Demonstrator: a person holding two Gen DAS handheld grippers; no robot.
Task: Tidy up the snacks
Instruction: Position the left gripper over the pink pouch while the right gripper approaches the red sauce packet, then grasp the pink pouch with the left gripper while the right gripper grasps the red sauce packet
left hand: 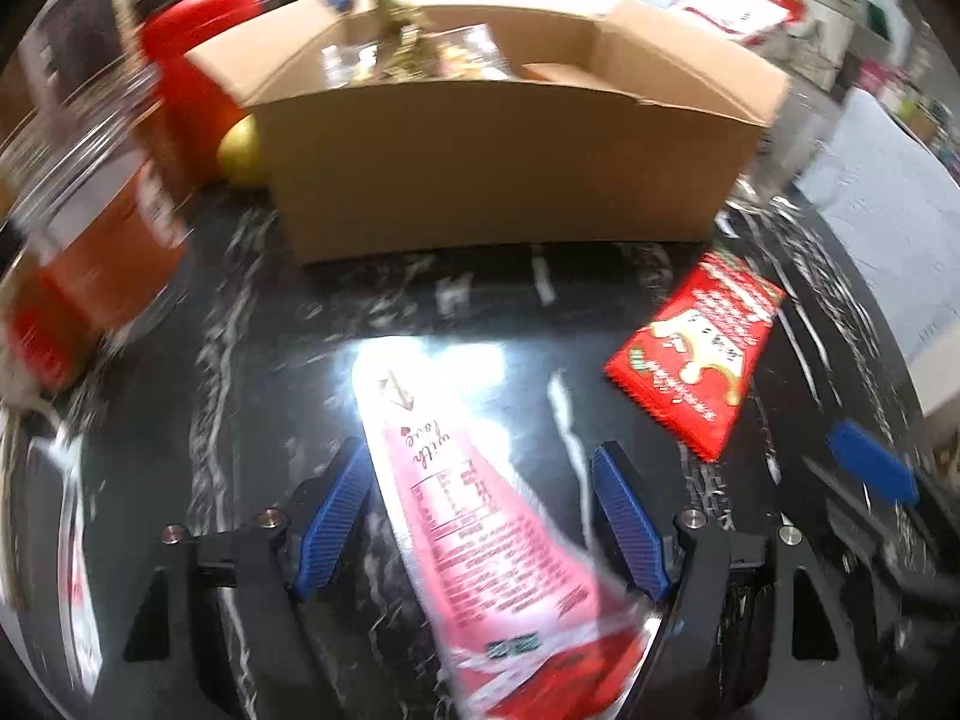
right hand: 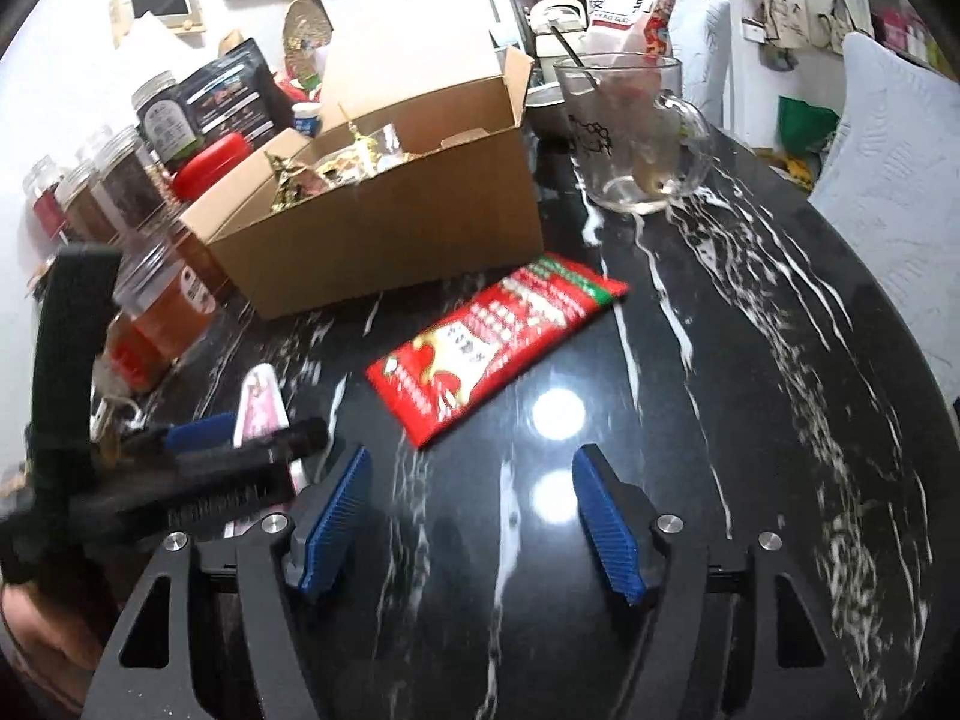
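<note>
- My left gripper [left hand: 480, 516] tilts steeply down at the black marbled bench [left hand: 180, 420], its blue fingers [left hand: 333, 525] spread apart.
- A pink snack packet [left hand: 474, 516] lies lengthwise between those fingers. Its left edge sits just beside the left pad, and I cannot tell whether they touch. The right pad stands clear of it, so nothing is pinched.
- My right gripper [right hand: 474, 516] also slants down, a little less steeply, fingers [right hand: 606, 531] spread with only bare bench between them.
- A red snack packet [right hand: 498, 342] lies flat on the bench, to the right of the pink one and just near of the open cardboard box [right hand: 384, 234], apart from both grippers.
- The box holds a jumble of small wrapped items, gold-toned and too blurred to name.
- Only the right view shows the left gripper from outside, at the near left over the pink packet, with part of a hand [right hand: 42, 648] gripping its handle.
- Only the right view shows the glass mug [right hand: 630, 132] with a spoon, far right of the box, and the row of jars [right hand: 120, 180] along the far left.
- In the left view one blue finger of the right gripper shows at the right edge.
</note>
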